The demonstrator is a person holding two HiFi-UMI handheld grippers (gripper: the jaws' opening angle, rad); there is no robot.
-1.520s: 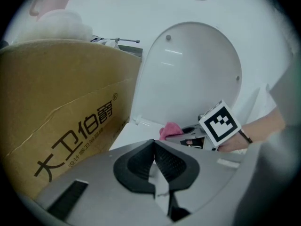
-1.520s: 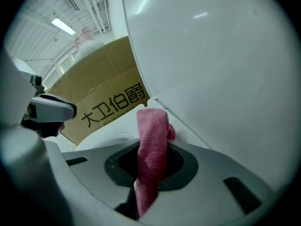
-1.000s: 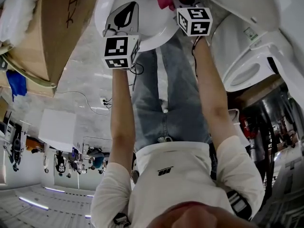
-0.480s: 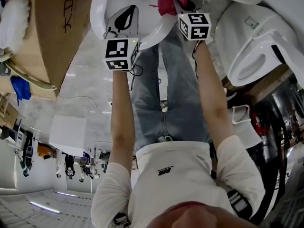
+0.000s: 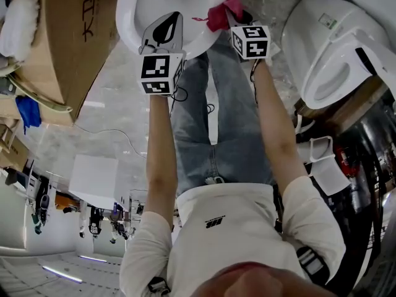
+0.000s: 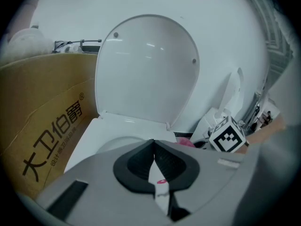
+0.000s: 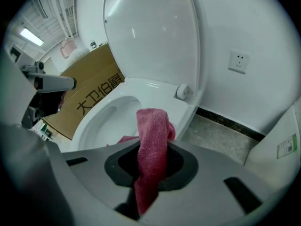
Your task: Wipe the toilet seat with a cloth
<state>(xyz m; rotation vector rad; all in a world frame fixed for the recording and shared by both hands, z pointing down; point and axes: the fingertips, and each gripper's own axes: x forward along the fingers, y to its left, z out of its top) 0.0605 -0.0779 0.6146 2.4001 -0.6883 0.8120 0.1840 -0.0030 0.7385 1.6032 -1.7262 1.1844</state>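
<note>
The left arm [image 5: 159, 141] and right arm [image 5: 272, 122] stretch forward toward the toilet seat [image 5: 127, 17]. The left tool [image 5: 166, 26] sits over its near rim with jaws pressed together, empty. The right tool [image 5: 234, 16], at its right edge, pinches a pink cloth [image 5: 219, 14].

More of the toilet seat [image 5: 128, 18] in the head view than a second ago, cloth [image 5: 221, 14] and right tongs [image 5: 234, 14] lower along its right rim, left tongs [image 5: 168, 25] slightly lower over the bowl, second toilet [image 5: 328, 48] slid down and right.
</note>
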